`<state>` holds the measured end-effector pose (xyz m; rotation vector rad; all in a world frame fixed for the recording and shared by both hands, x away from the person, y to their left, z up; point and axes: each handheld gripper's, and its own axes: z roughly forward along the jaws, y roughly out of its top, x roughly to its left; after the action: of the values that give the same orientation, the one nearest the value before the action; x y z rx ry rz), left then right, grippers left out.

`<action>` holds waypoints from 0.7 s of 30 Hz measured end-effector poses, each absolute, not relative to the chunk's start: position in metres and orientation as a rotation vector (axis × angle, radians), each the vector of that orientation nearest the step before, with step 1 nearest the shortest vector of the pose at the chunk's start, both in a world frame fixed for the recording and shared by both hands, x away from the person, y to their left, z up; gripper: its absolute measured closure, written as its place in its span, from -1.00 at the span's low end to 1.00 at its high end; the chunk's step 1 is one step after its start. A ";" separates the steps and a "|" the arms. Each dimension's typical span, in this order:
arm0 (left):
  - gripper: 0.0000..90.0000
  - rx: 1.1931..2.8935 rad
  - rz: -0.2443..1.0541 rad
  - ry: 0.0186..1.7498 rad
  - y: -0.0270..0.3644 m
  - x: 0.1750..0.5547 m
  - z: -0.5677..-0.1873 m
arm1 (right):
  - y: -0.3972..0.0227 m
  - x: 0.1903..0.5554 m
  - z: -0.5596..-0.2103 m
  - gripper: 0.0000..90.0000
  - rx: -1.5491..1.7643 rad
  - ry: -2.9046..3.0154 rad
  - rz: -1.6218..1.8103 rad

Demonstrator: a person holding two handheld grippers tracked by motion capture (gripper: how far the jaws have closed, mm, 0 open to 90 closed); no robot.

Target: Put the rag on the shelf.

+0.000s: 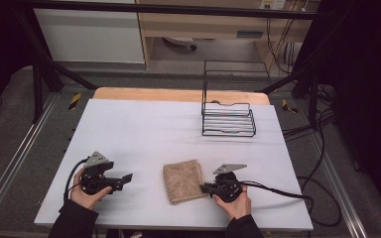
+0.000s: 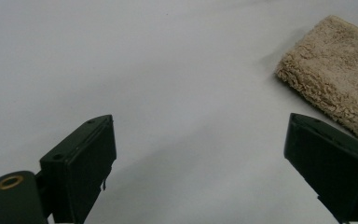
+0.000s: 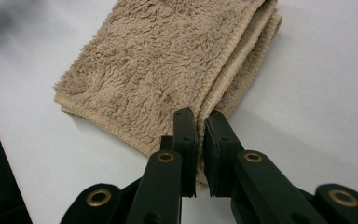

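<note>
A folded tan towel (image 1: 182, 181) lies on the white table (image 1: 144, 129) near its front edge. My right gripper (image 1: 203, 188) reaches the towel's right side from the right. In the right gripper view the jaws (image 3: 200, 116) stand almost together, and the hem of the towel (image 3: 158, 70) runs in between their tips. My left gripper (image 1: 124, 179) rests low over the table at the front left, pointing right, well apart from the towel. Its jaws (image 2: 198, 126) are spread wide over bare table, and the towel (image 2: 335, 79) lies beyond the right jaw.
A black wire rack (image 1: 228, 119) stands at the back right of the table. The right gripper's cable (image 1: 278, 191) trails off over the table's right edge. A strip of wooden tabletop (image 1: 178, 94) shows behind the white sheet.
</note>
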<state>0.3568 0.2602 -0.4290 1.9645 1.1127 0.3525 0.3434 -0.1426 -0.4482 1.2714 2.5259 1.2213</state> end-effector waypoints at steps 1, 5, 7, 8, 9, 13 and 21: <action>-0.83 1.966 0.353 1.113 0.259 0.357 -0.429 | -0.143 0.343 -0.449 0.85 1.269 2.526 1.224; -0.84 1.978 0.355 1.105 0.255 0.357 -0.429 | -0.146 0.345 -0.444 0.67 1.234 2.512 1.245; -0.84 1.967 0.347 1.107 0.254 0.358 -0.428 | -0.149 0.347 -0.440 0.47 1.210 2.479 1.282; -0.84 1.967 0.339 1.103 0.252 0.359 -0.427 | -0.154 0.351 -0.435 0.24 1.197 2.461 1.321; -0.84 1.968 0.339 1.101 0.251 0.360 -0.427 | -0.155 0.354 -0.434 0.14 1.182 2.455 1.330; -0.84 1.977 0.342 1.089 0.241 0.364 -0.423 | -0.160 0.367 -0.428 -0.20 1.154 2.424 1.311; -0.84 1.995 0.341 1.043 0.214 0.373 -0.416 | -0.158 0.394 -0.429 -0.50 1.176 2.383 1.327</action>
<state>0.3733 0.2136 -0.4161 1.9951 1.0433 0.3407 0.3943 -0.1582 -0.4289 1.1759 2.3833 1.3272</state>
